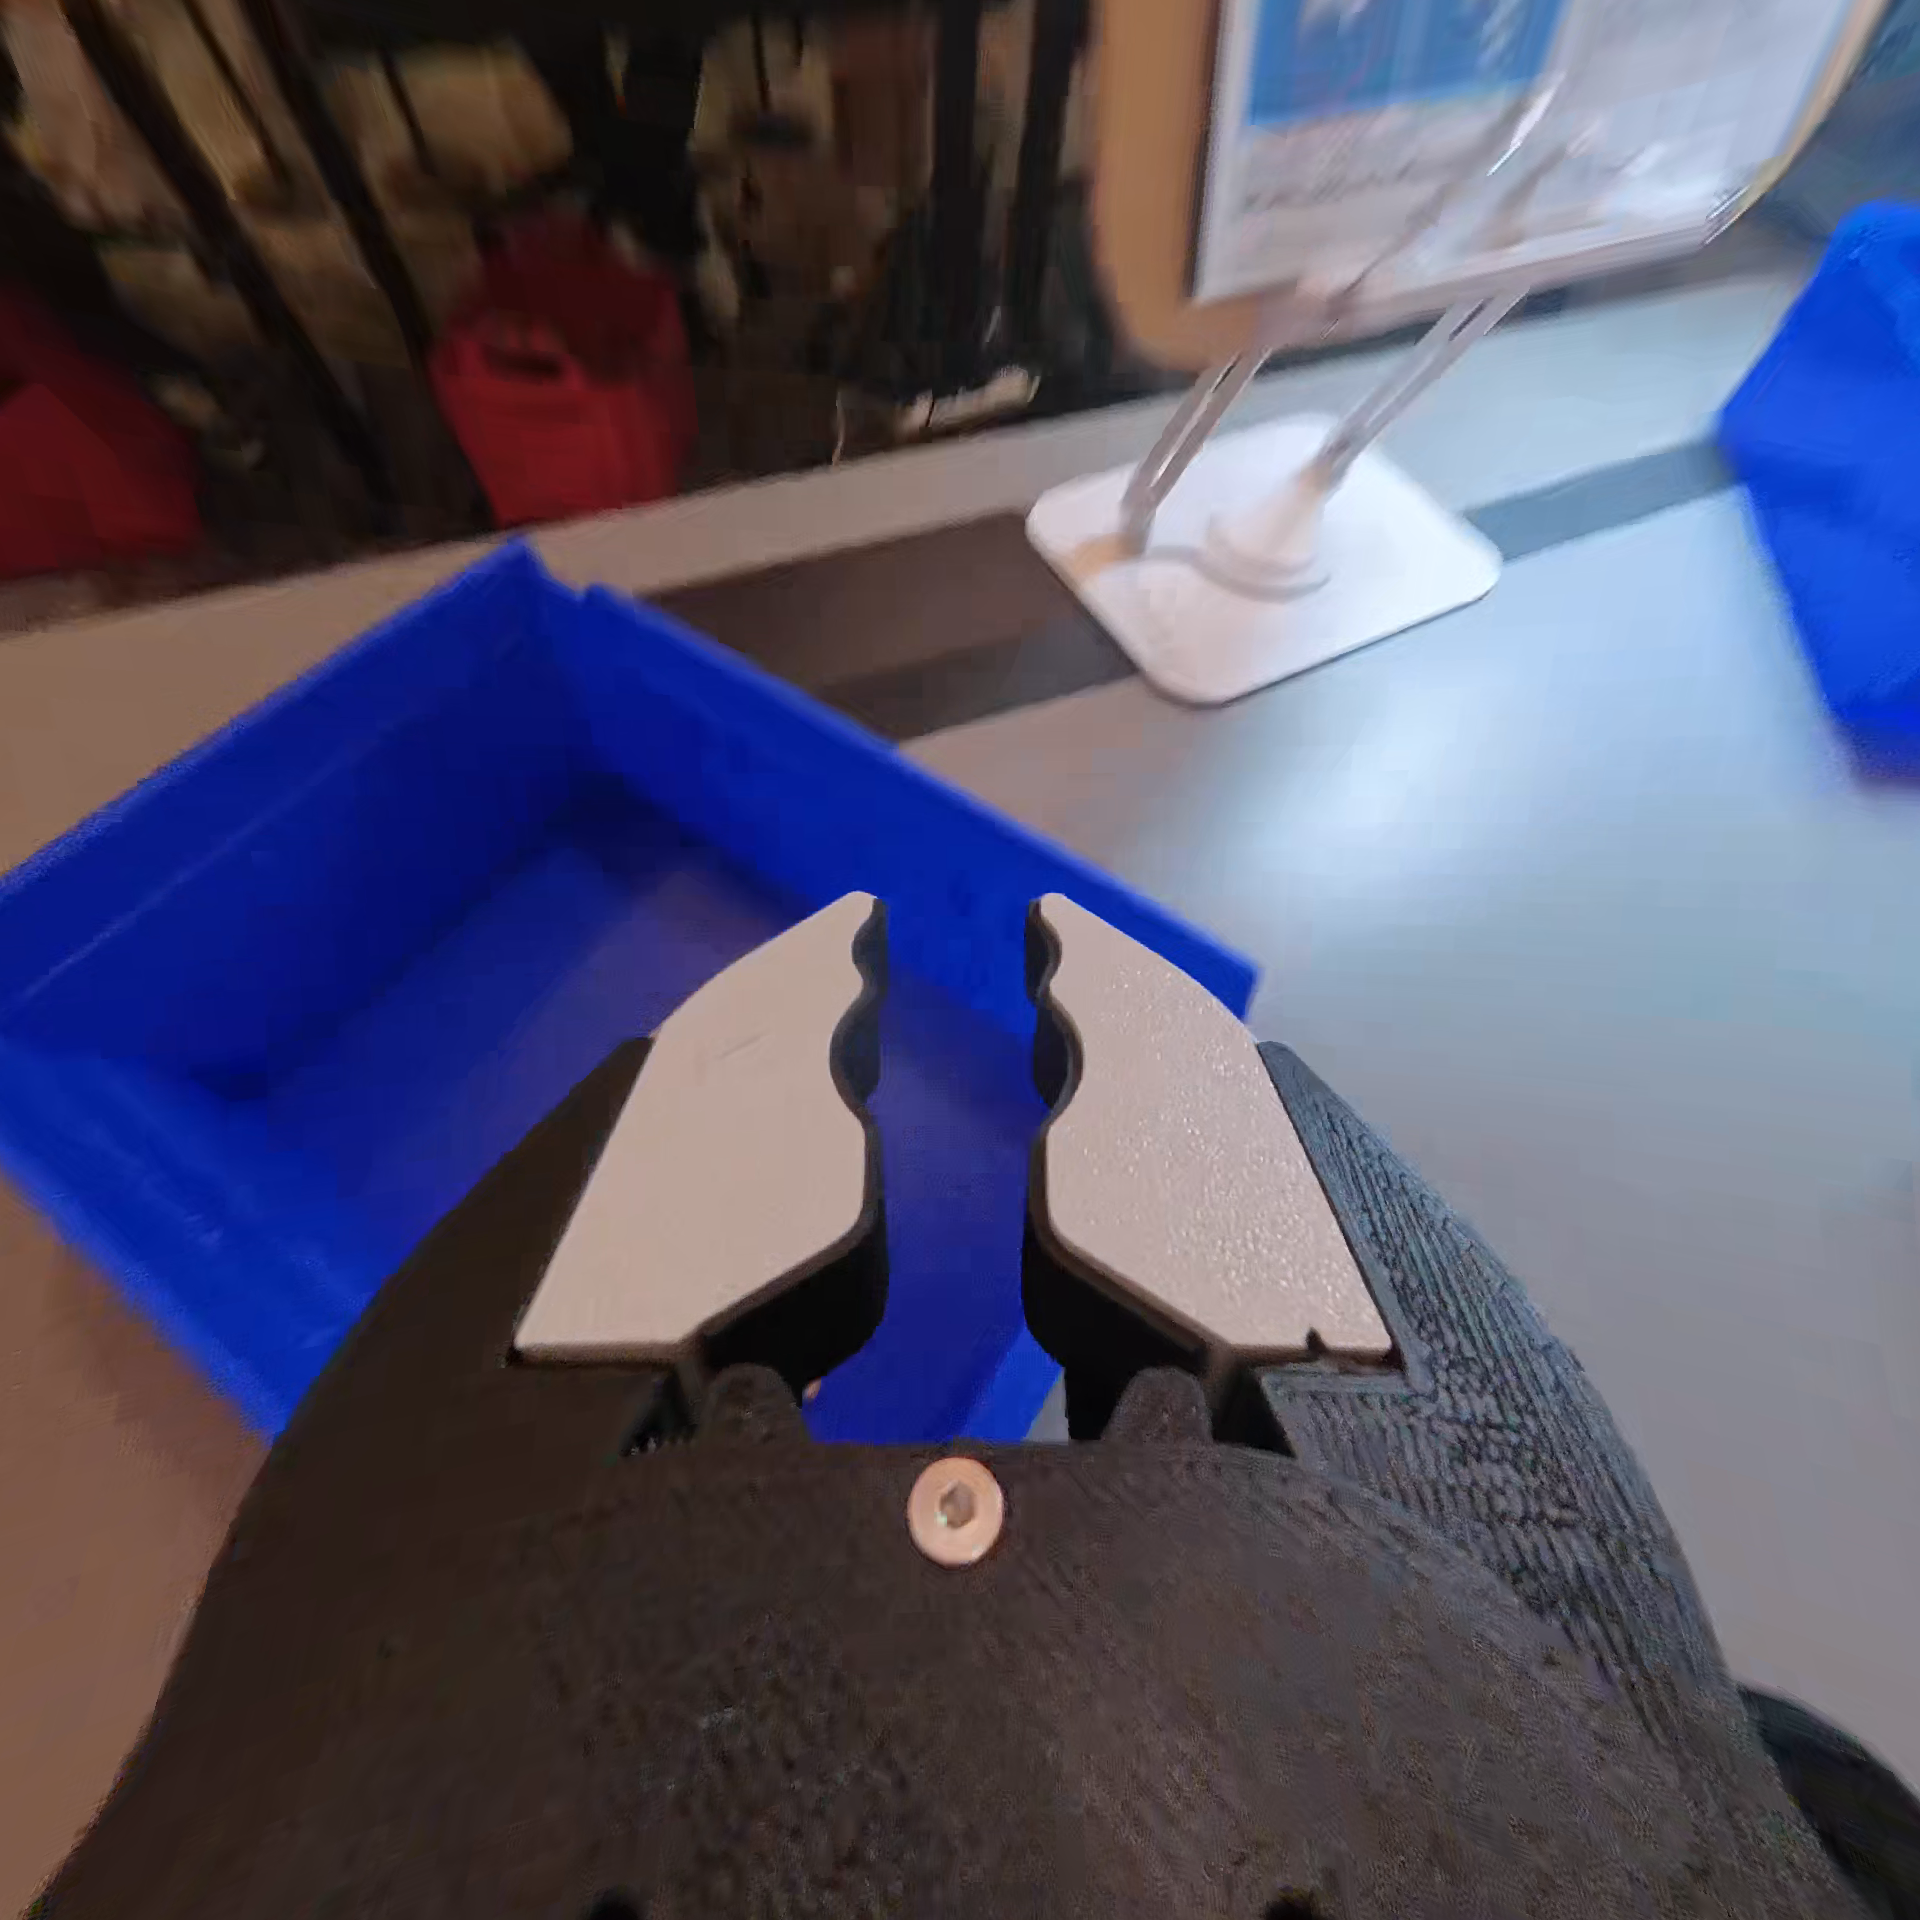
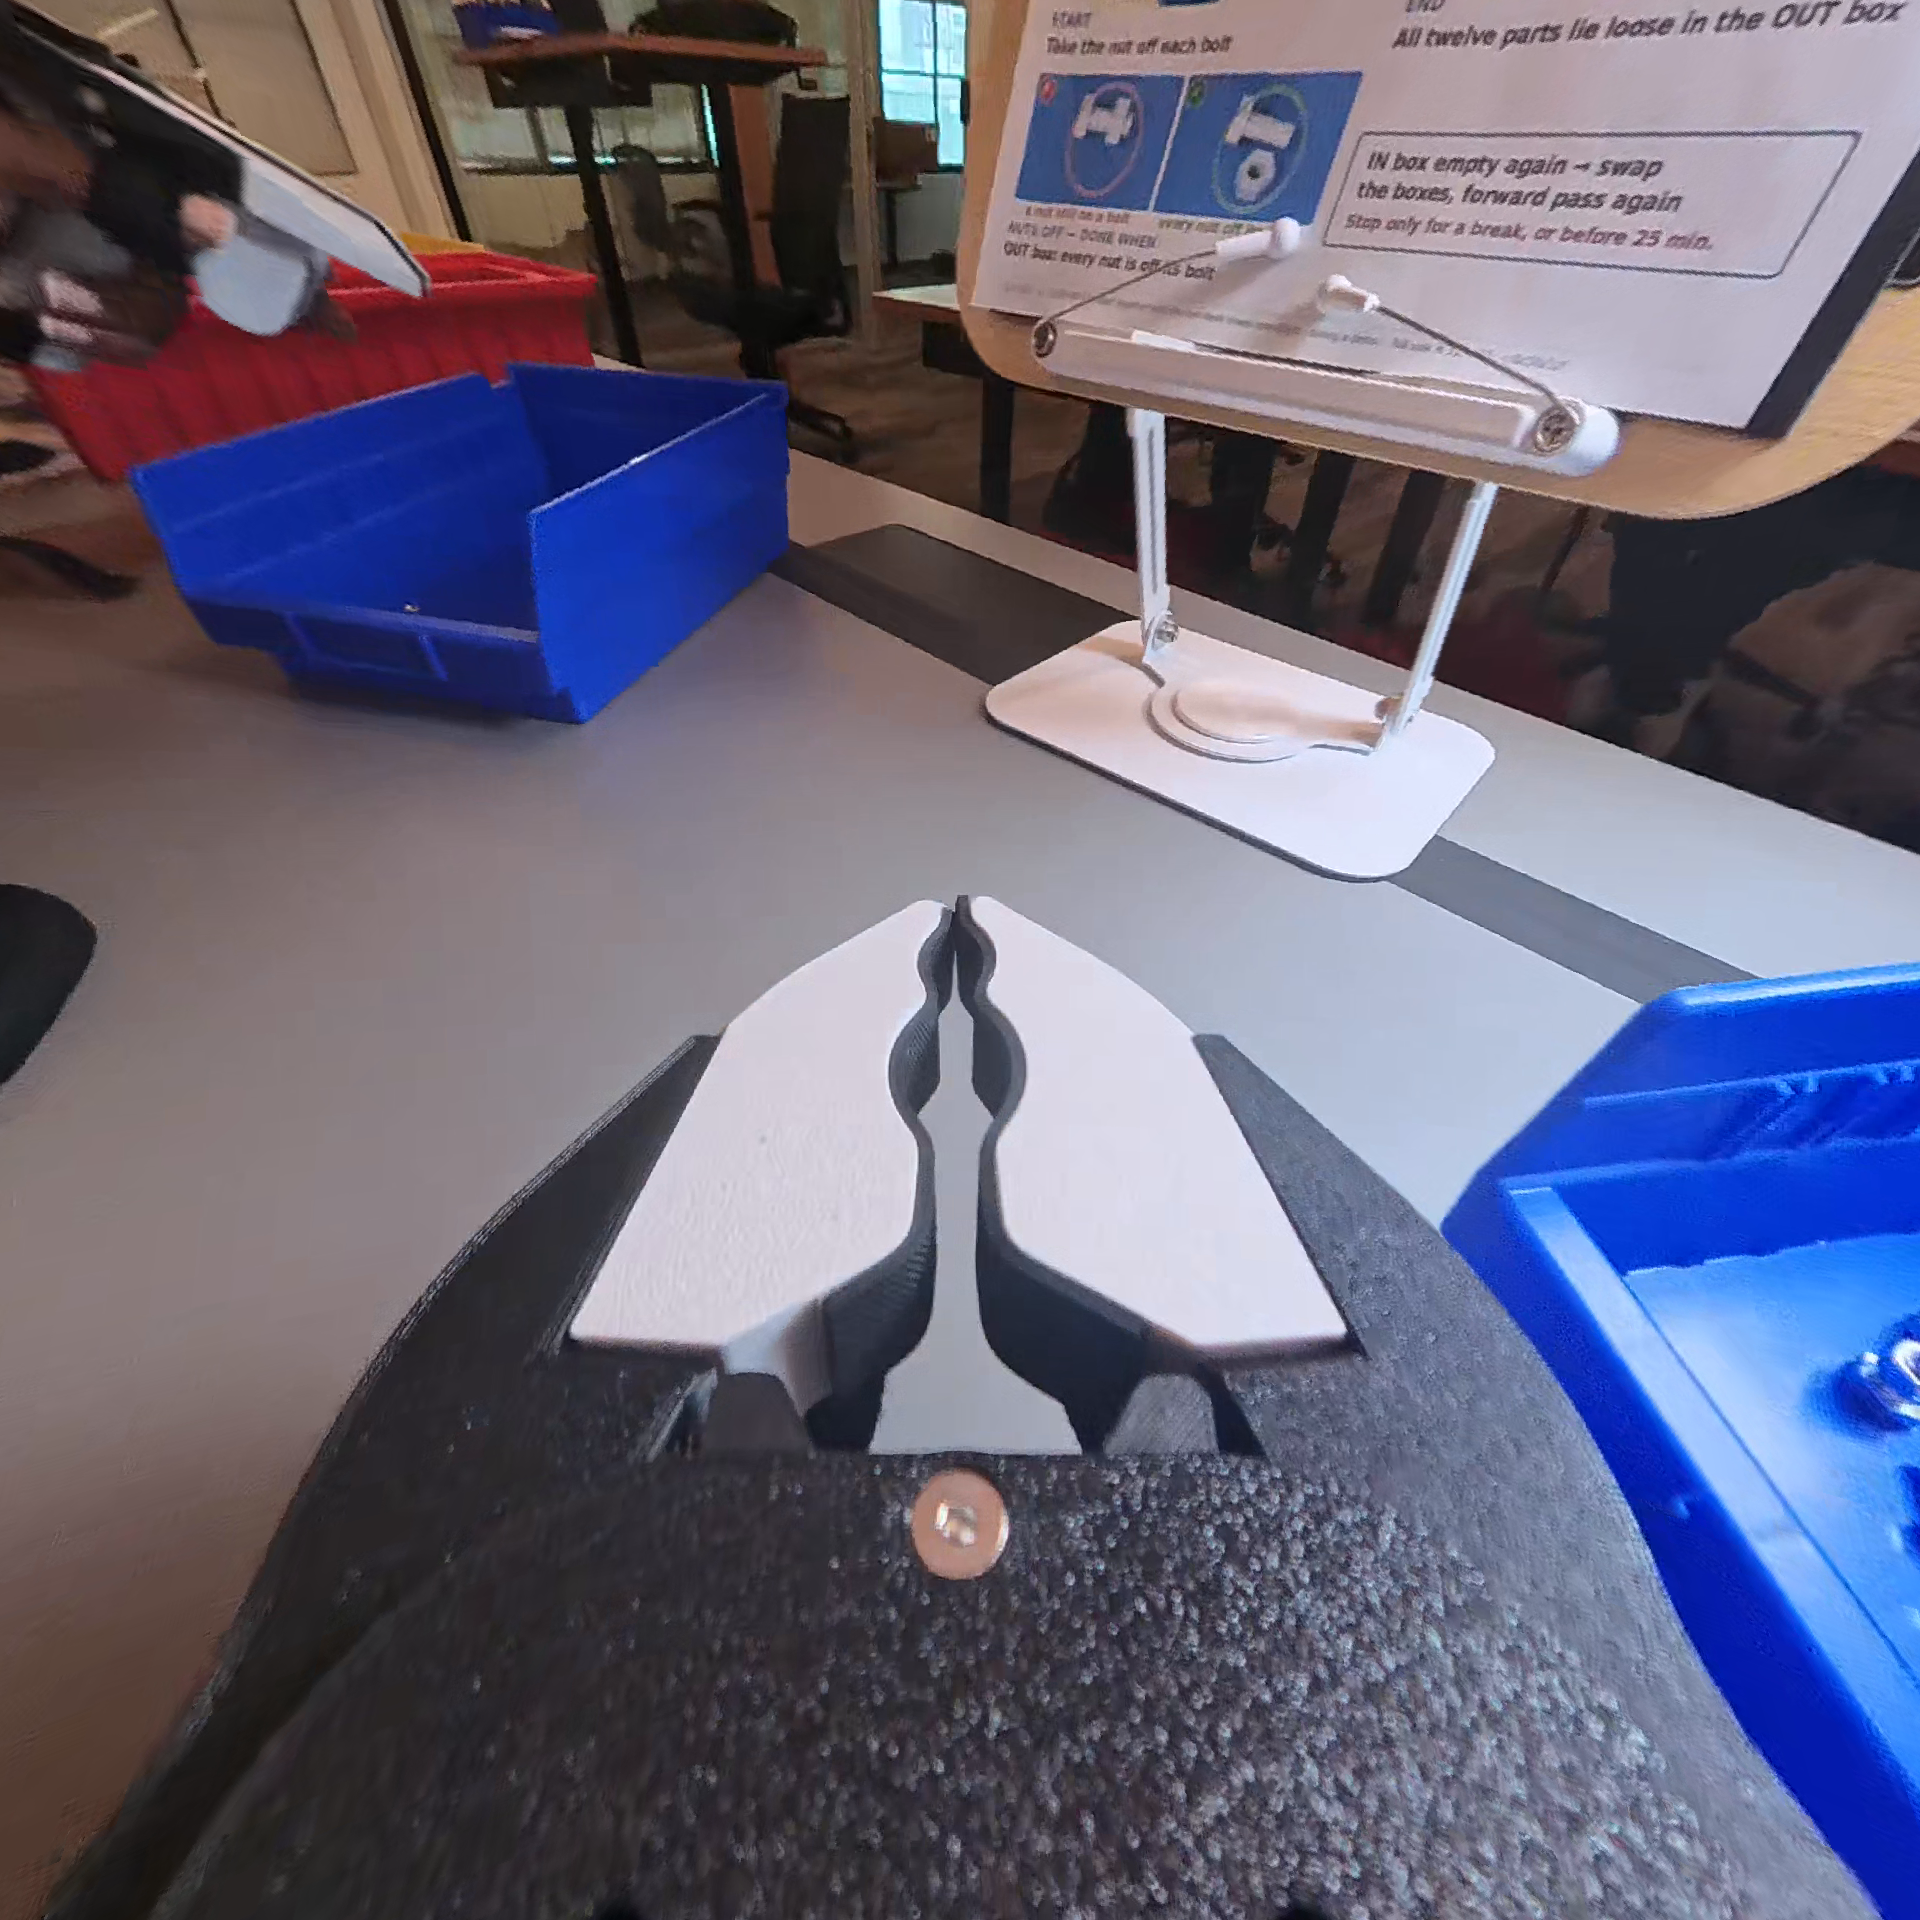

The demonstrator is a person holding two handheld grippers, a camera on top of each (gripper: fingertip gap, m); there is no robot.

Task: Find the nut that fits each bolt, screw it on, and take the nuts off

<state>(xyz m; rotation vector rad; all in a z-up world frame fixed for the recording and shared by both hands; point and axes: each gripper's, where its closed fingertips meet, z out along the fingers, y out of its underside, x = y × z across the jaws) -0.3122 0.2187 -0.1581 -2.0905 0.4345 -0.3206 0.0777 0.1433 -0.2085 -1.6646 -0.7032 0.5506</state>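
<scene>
A grey table (image 2: 436,935) carries a white stand (image 2: 1247,769) whose two thin legs hold up a wooden board (image 2: 1558,468) with a printed sheet (image 2: 1507,135) clipped to it. A dark strip (image 2: 1558,914) runs across the tabletop under the stand's base. Beyond the table's left end sits a red crate (image 2: 416,332), and farther back stand desks and a black office chair (image 2: 810,260).

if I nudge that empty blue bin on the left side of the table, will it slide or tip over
The blue bin looks like thin moulded plastic and the left wrist view shows its floor bare, so it is probably light and would slide easily on the smooth grey table. Its low, wide shape makes tipping unlikely, unless pushed high on the rim.
</scene>
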